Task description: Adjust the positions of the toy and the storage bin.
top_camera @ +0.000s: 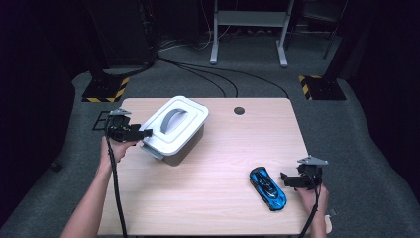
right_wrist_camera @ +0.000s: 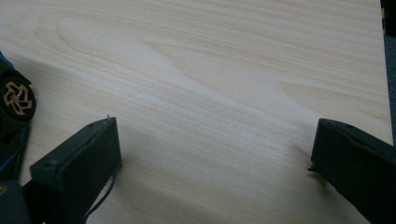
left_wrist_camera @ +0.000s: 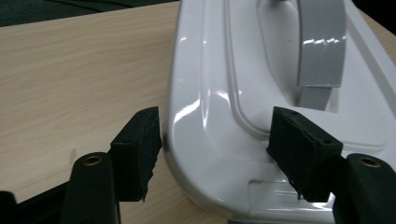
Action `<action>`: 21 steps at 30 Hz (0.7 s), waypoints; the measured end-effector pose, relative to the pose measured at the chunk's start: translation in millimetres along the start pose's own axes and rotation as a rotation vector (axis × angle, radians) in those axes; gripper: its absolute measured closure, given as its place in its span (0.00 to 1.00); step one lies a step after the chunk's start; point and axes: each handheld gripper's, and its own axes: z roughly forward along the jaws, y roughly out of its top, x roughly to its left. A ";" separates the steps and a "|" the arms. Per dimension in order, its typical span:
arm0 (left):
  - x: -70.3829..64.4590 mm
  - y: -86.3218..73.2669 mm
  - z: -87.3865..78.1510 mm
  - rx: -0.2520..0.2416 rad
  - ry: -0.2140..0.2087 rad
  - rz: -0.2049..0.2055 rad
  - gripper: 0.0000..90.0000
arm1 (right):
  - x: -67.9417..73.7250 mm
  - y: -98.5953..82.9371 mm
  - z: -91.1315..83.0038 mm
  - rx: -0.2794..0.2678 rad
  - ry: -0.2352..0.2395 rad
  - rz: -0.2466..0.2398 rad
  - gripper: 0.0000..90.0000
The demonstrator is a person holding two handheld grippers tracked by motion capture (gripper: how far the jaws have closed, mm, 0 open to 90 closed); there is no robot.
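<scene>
High view, left to right. Left gripper (top_camera: 144, 133): left of centre, held level, fingers apart and set at the near-left corner of the box lid (top_camera: 174, 121). Box (top_camera: 179, 146): white lid with grey handle (top_camera: 172, 120) shut on a grey body, standing skewed on the worktop (top_camera: 208, 198), centre-left of the frame. Toy car (top_camera: 268, 188): blue and black, lower right of the frame, on its wheels, apart from the box. Right gripper (top_camera: 284, 179): lower right, just beside the car, not touching it as far as can be told.

Left gripper view: fingers (left_wrist_camera: 138, 156) spread either side of the lid's corner; one sits at the lid's outer edge, the other over its top. No squeeze yet; whether either pad touches cannot be told.

Right gripper view: fingers (right_wrist_camera: 77, 175) wide apart over bare worktop; a car wheel (right_wrist_camera: 17, 99) at the left edge of the frame, outside the gap.

Status, as judged: work at its start. Lid on, car outside the box and unheld. Left to do, likely: grip and lift the lid, pick up the car, place it inside, close.
</scene>
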 end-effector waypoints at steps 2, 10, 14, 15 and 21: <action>-2.0 0.0 -0.1 0.003 0.004 0.018 0.38 | 0.1 0.0 0.0 -0.001 0.000 0.000 0.01; -21.8 -2.9 0.5 0.027 -0.015 0.019 0.37 | 0.2 -0.1 -0.1 -0.001 0.000 0.001 0.01; -35.2 -5.7 0.5 0.032 -0.023 0.062 0.37 | 0.5 -0.2 -0.1 0.000 0.000 0.004 0.01; -42.8 -7.0 0.2 0.035 -0.021 0.080 0.37 | 0.5 -0.2 -0.2 0.000 0.000 0.004 0.01; -64.2 -11.4 1.9 0.033 -0.025 0.119 0.34 | 0.4 -0.2 -0.2 -0.001 -0.002 0.001 0.01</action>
